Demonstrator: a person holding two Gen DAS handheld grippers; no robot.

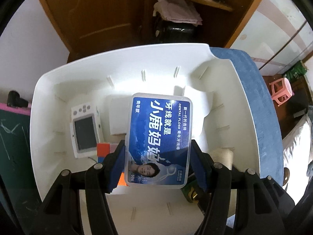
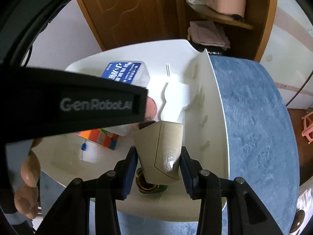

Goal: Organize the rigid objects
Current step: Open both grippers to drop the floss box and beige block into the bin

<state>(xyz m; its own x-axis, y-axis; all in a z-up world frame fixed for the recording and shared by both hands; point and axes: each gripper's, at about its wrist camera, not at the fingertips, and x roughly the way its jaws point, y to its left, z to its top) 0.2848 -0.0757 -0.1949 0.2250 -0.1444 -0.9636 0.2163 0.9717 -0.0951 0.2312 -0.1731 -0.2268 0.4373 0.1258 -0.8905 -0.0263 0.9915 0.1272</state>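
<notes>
My left gripper [image 1: 157,165] is shut on a clear plastic dental floss box [image 1: 159,137] with a blue label, held over the inside of a white bin [image 1: 45,101]. The same floss box [image 2: 127,72] shows in the right wrist view, behind the left gripper's black body [image 2: 78,101]. My right gripper [image 2: 158,168] is shut on a beige angular case [image 2: 162,150], low over the white bin [image 2: 217,117]. On the bin floor lie a white handheld device with a dark screen [image 1: 85,130], a colourful puzzle cube [image 2: 101,137], white boxes [image 1: 117,115] and a green bottle with a gold cap [image 2: 148,186].
The bin rests on a round seat with a blue fuzzy cover [image 2: 258,129]. A brown wooden door [image 1: 93,13] and a shelf with folded pink cloth [image 1: 178,11] stand behind. A pink stool [image 1: 280,92] is at the right, a green chalkboard [image 1: 13,137] at the left. A person's fingers [image 2: 29,168] grip the left tool.
</notes>
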